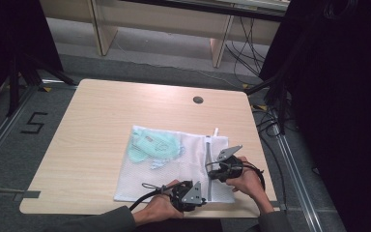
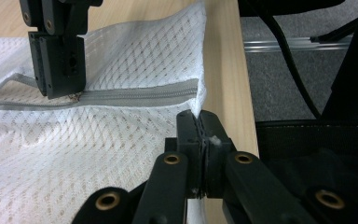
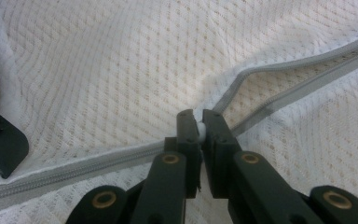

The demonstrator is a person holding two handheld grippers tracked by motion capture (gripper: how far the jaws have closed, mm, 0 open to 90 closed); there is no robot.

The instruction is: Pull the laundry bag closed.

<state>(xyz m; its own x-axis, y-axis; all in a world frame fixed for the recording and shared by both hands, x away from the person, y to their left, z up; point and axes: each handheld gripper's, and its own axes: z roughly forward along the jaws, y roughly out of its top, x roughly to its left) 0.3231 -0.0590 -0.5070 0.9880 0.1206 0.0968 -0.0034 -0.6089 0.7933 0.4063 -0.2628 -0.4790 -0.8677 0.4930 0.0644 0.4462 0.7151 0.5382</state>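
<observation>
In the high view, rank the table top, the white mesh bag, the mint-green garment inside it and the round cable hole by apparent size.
1. Table top
2. White mesh bag
3. Mint-green garment
4. Round cable hole

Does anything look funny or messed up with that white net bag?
Nothing looks broken or spilled. The white mesh bag lies flat on the table, a green garment inside. Its grey zipper is partly open beyond the right gripper; the left gripper pinches the bag's corner.
</observation>
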